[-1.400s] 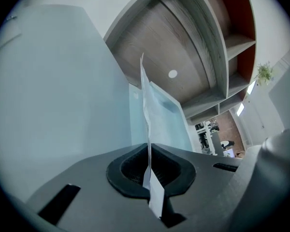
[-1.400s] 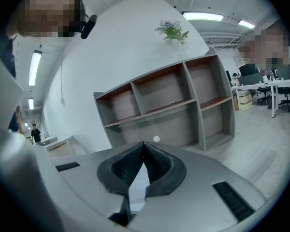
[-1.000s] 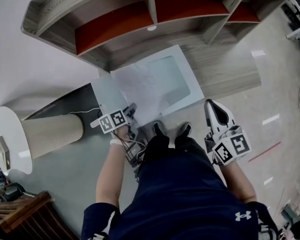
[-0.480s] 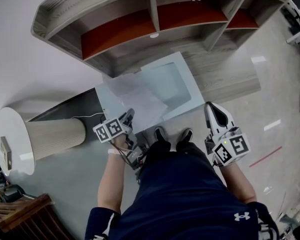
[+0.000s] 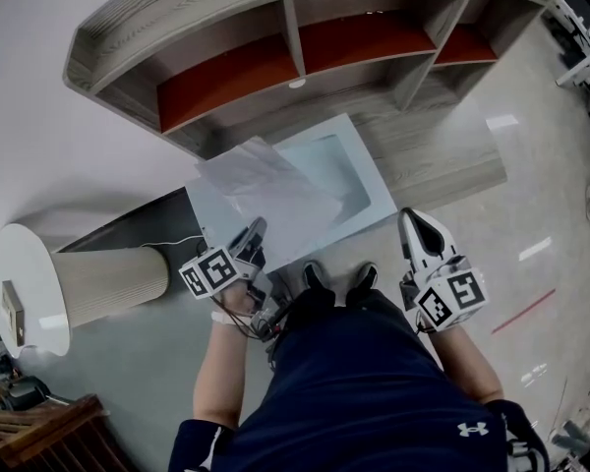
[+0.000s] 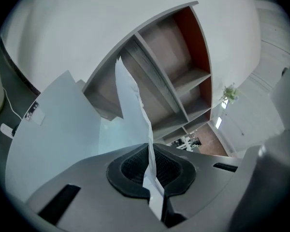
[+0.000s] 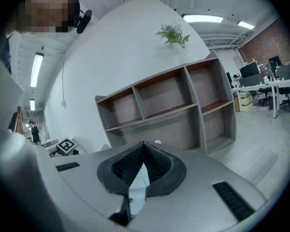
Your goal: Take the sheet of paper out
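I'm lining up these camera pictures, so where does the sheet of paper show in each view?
Head view: sheet of paper at centre, its near edge pinched in the left gripper.
Left gripper view: sheet of paper edge-on, running up from the shut jaws toward upper centre.
Right gripper view: I cannot make it out.
Shared landmark: the grey shelf unit with red backs, in all three views.

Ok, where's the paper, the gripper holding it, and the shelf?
sheet of paper (image 5: 272, 193), head view, middle of the sheet.
left gripper (image 5: 257, 232), head view, tips pinching the paper's edge.
shelf (image 5: 206, 13), head view, its curved top board.
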A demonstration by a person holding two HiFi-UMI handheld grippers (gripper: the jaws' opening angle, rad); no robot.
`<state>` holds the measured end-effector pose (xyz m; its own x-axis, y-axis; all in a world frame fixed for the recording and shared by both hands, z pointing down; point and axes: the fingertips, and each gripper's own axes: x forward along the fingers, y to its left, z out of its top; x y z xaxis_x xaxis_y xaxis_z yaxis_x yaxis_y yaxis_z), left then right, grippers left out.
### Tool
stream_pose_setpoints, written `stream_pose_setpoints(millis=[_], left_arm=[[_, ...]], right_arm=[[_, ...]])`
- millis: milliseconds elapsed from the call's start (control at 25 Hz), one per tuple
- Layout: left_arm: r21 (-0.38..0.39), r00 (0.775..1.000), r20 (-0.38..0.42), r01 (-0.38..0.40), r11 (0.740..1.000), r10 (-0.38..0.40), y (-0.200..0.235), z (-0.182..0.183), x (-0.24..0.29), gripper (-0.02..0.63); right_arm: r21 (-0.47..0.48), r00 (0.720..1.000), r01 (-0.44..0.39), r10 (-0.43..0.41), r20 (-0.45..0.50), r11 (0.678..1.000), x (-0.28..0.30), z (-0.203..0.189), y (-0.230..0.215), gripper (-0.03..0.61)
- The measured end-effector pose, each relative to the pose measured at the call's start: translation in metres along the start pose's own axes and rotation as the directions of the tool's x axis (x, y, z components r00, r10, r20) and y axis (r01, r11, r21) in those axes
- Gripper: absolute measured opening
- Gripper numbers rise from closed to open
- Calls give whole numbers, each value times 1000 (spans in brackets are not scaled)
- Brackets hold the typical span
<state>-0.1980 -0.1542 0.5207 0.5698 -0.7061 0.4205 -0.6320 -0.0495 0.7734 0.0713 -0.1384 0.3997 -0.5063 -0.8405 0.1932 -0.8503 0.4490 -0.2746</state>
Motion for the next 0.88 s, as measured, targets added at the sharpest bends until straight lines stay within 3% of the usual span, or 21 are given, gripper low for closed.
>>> stream_pose_setpoints(millis=[320,880], left_arm=[[27,996,8,88,996,-88,-64,6,0,14],[39,967,4,256,966,-256,-142,6,-8,14]], right_arm=[[-5,1000,14,-14,17,1000,-3,9,-5,12],[-9,998,28,-27,58,1000,-14,27,-7,12]])
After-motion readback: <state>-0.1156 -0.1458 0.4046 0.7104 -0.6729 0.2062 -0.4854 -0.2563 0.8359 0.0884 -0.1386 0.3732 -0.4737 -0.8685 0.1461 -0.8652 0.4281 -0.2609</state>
